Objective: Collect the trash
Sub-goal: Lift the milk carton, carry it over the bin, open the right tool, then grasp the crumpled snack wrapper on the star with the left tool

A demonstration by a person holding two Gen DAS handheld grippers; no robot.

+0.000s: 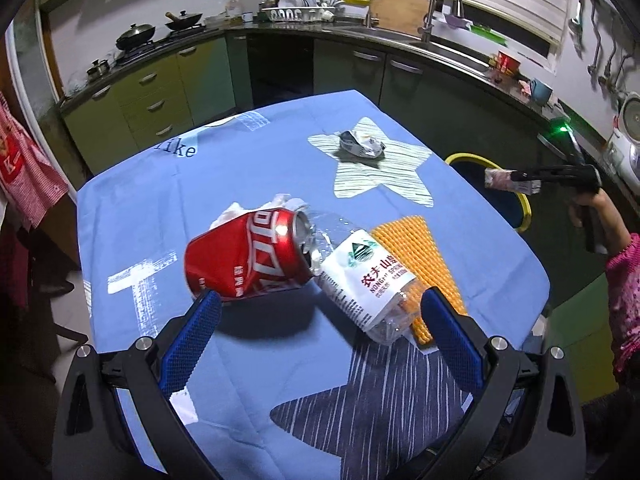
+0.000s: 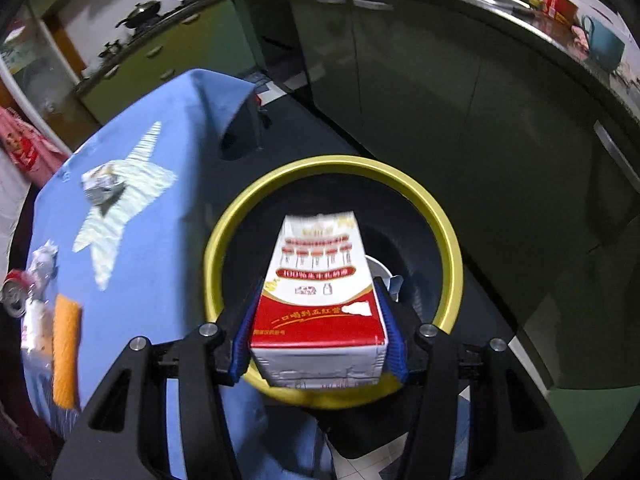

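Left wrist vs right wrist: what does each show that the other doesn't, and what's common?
Left wrist only: the open left hand-held gripper over the table, the person's hand and pink sleeve, the sink faucet.

Right wrist only: the printed face of the milk carton clamped in the right hand-held gripper, and the inside of the yellow-rimmed bin below it, with white trash in it.

Both: red can, water bottle, crumpled wrapper, orange mat, blue tablecloth, the bin, the carton.
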